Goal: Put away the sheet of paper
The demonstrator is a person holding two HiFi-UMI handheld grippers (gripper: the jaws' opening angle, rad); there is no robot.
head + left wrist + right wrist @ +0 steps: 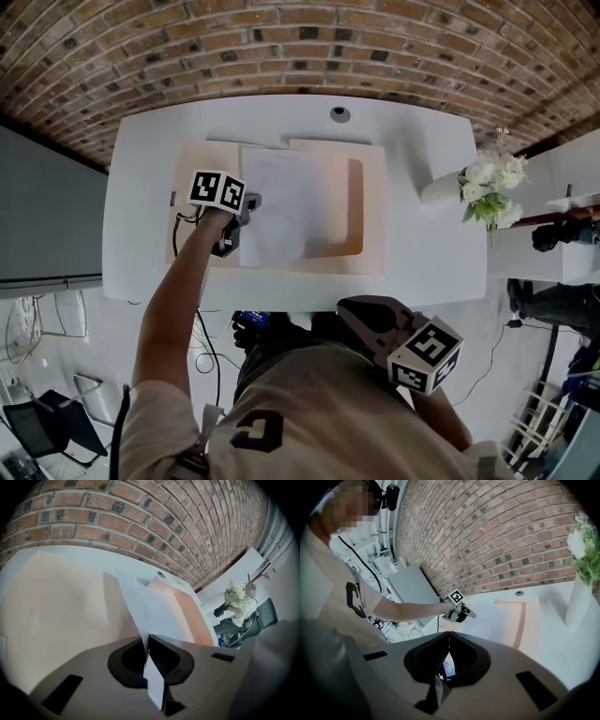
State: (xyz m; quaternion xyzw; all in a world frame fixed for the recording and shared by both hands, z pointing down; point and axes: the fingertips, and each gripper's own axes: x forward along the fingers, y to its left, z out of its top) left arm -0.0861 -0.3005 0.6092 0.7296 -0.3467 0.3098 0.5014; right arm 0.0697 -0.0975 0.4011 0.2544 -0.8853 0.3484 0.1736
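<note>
left gripper (246, 210): over the left half of the folder, arm stretched out across the table; jaws clamped on the near left edge of the sheet of paper, and the left gripper view (148, 642) shows the edge pinched between the pads with a strip sticking out behind them.
right gripper (347, 309): held low by the person's body, off the table's near edge; jaws pressed together with nothing between them, as the right gripper view (449, 634) shows.
sheet of paper (281, 202): white, lying over the middle of the open folder, held at one edge, which lifts toward the gripper in the left gripper view (157, 616); can't tell if any of it sits inside the pocket.
folder (370, 211): peach, open flat on the table; the right half has a pocket with a cut-out edge.
table (422, 262): white, against a brick wall (300, 47); round cable hole (339, 113) near the far edge.
vase of white flowers (489, 186): at the table's right end, well apart from the folder.
</note>
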